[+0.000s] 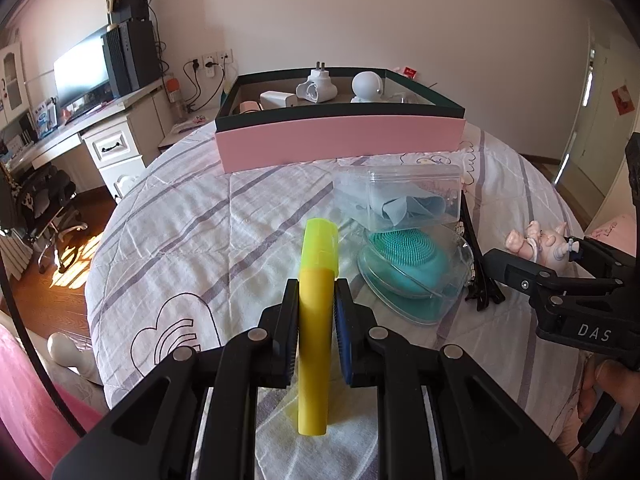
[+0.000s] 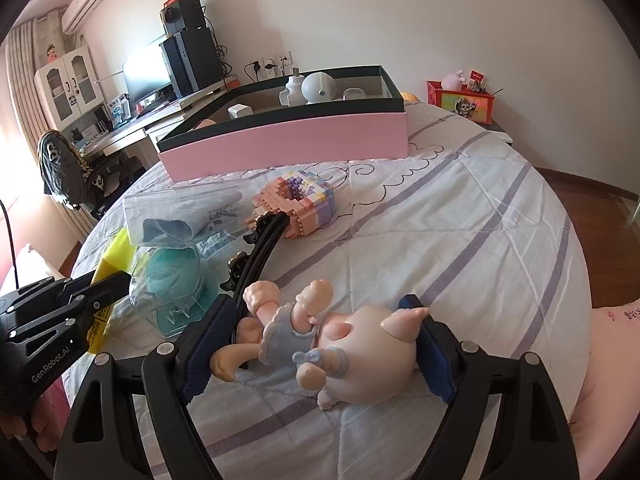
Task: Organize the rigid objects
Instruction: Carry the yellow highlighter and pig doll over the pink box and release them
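A yellow plastic highlighter pen [image 1: 316,320] is clamped between the jaws of the left gripper [image 1: 316,332], its translucent cap pointing toward the pink cardboard box with a dark green rim [image 1: 340,140] at the far side of the bed [image 1: 180,232]. The right gripper [image 2: 320,344] is spread wide around a pink plastic pig figurine in a pale blue dress [image 2: 340,344]; the figurine lies on the striped quilt, and whether the blue pads press on it cannot quite be told. Beside it a black hair clip [image 2: 260,252] is seen, and further on a pastel brick-built ring [image 2: 296,204]. A clear plastic case holding blue cloth [image 1: 396,196] rests on a teal silicone brush in a transparent shell [image 1: 408,268]. Inside the box (partly hidden by its wall) white plug adapters [image 1: 316,84] and a white round-headed figure [image 1: 366,86] are visible.
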The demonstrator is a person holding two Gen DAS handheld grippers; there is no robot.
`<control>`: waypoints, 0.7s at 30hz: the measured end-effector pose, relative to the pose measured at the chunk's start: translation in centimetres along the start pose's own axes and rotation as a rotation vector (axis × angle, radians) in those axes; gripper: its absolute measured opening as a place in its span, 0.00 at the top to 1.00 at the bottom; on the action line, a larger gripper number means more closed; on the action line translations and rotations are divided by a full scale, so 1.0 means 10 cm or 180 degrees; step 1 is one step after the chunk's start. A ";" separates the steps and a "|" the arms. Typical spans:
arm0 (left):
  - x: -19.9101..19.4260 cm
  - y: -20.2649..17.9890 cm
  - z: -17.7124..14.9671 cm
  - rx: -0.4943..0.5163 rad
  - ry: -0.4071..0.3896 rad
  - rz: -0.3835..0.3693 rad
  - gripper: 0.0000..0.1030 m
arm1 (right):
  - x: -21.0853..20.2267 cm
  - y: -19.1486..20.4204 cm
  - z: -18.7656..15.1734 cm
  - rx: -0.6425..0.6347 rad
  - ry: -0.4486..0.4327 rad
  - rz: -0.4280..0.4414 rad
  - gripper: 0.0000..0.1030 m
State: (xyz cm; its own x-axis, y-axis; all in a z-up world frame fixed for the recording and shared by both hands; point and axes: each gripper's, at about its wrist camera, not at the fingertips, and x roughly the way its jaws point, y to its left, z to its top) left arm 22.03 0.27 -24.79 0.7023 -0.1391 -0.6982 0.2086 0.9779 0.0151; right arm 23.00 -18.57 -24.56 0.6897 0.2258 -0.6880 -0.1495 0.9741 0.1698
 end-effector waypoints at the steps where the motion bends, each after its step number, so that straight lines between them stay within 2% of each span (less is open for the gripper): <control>1: 0.00 0.01 0.00 -0.0015 -0.0012 -0.0013 0.84 | -0.01 0.00 0.00 -0.0011 -0.0024 0.0002 0.20; 9: -0.22 0.04 0.06 -0.0080 -0.0219 0.0001 0.84 | -0.25 0.11 0.02 -0.0076 -0.0210 0.0004 0.20; 21: -0.89 0.01 0.38 -0.0130 -0.0863 0.0149 0.84 | -1.00 0.59 0.41 -0.0440 -0.0961 0.0003 0.20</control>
State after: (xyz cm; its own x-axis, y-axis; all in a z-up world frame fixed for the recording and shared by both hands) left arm 18.36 0.98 -15.85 0.8681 -0.1250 -0.4803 0.1481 0.9889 0.0102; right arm 18.13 -15.16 -13.78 0.8653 0.2325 -0.4441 -0.2308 0.9712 0.0587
